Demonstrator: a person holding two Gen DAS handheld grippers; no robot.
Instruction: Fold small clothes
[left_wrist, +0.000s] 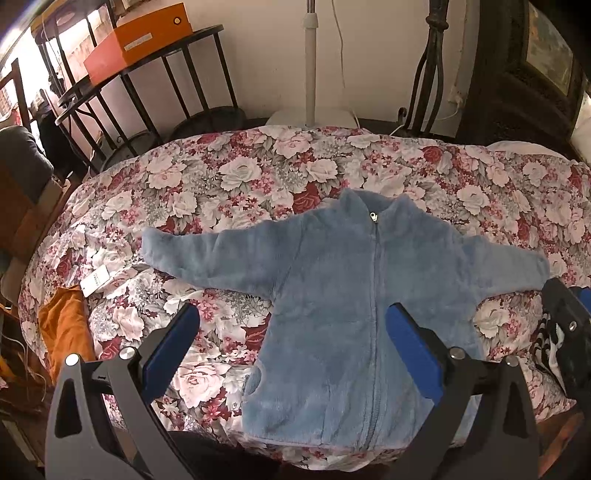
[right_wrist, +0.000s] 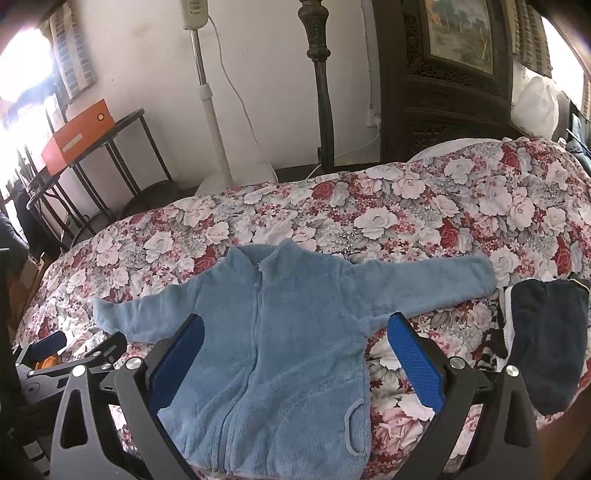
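A floral quilt (left_wrist: 258, 177) fills most of both views, bulging across the middle of each frame. On it a blue fleece jacket (left_wrist: 332, 295) lies flat, front up, zipped to the collar, sleeves spread to left and right, hem toward the lower edge.

The left gripper (left_wrist: 291, 339) hovers at the bottom of the left wrist view, its blue pads spread wide apart: one over bare quilt left of the jacket, the other over the jacket's body right of the zip. It clamps nothing. The right gripper (right_wrist: 295, 347) is likewise wide apart and empty at the bottom of the right wrist view, one pad over the jacket left of the zip, the other past its right edge over the quilt. Whether the pads touch the cloth cannot be told.

A pile of dark clothes (right_wrist: 546, 339) sits at the right, just beside the sleeve end; its striped lower layers are mostly hidden. An orange cloth (left_wrist: 62, 325) at lower left runs off the quilt's edge. An orange box (left_wrist: 136, 40) rests on a black table at upper left.
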